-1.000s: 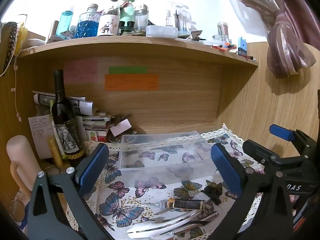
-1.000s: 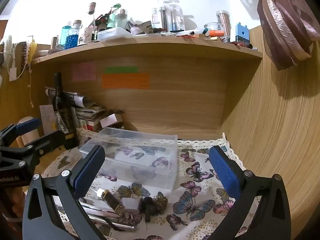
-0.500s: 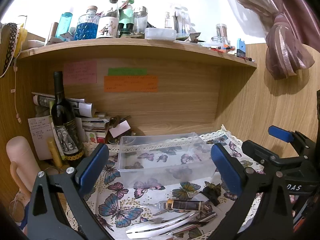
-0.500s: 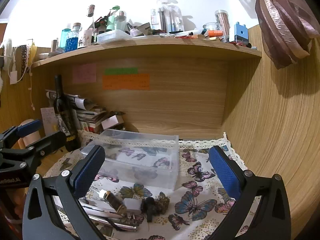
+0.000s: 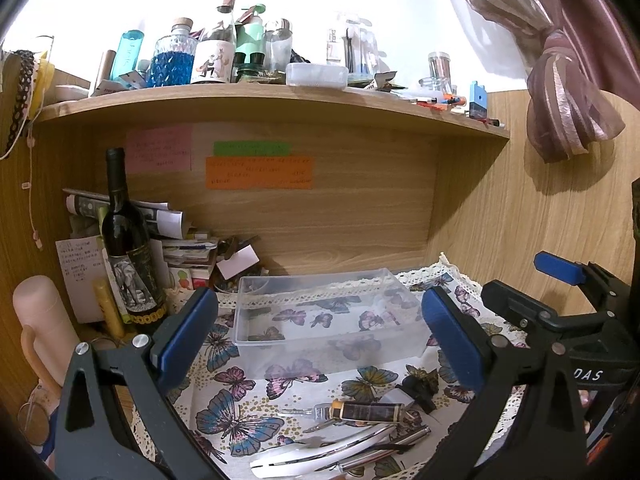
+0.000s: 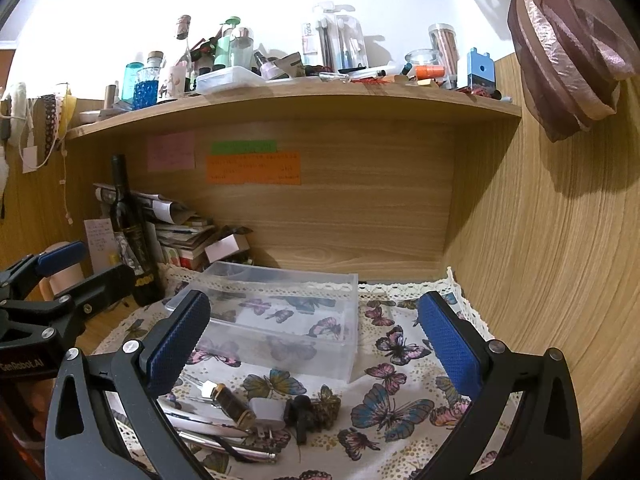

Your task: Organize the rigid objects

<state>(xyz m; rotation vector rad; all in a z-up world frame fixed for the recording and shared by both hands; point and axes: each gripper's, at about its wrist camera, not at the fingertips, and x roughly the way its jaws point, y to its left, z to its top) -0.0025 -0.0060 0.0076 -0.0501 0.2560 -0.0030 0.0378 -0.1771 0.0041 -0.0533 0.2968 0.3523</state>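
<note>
So both tools are spread wide and holding nothing. The left tool (image 5: 320,340) hangs above the butterfly cloth (image 5: 236,420) on the worktop, its blue pads either side of the clear plastic box (image 5: 324,320) but not touching it. The right tool (image 6: 316,344) is just as wide, also framing that box (image 6: 280,312) from the other side, touching nothing.

The box sits toward the back of the cloth and looks empty. In front of it lies a loose pile: a small brown vial (image 5: 368,411), a white plug adapter (image 6: 268,410), a black hair clip (image 6: 304,414), a white flat tool (image 5: 320,454) and some metal pens (image 5: 384,446), all close together, some overlapping. A dark wine bottle (image 5: 126,240) stands upright off to the left.
</note>
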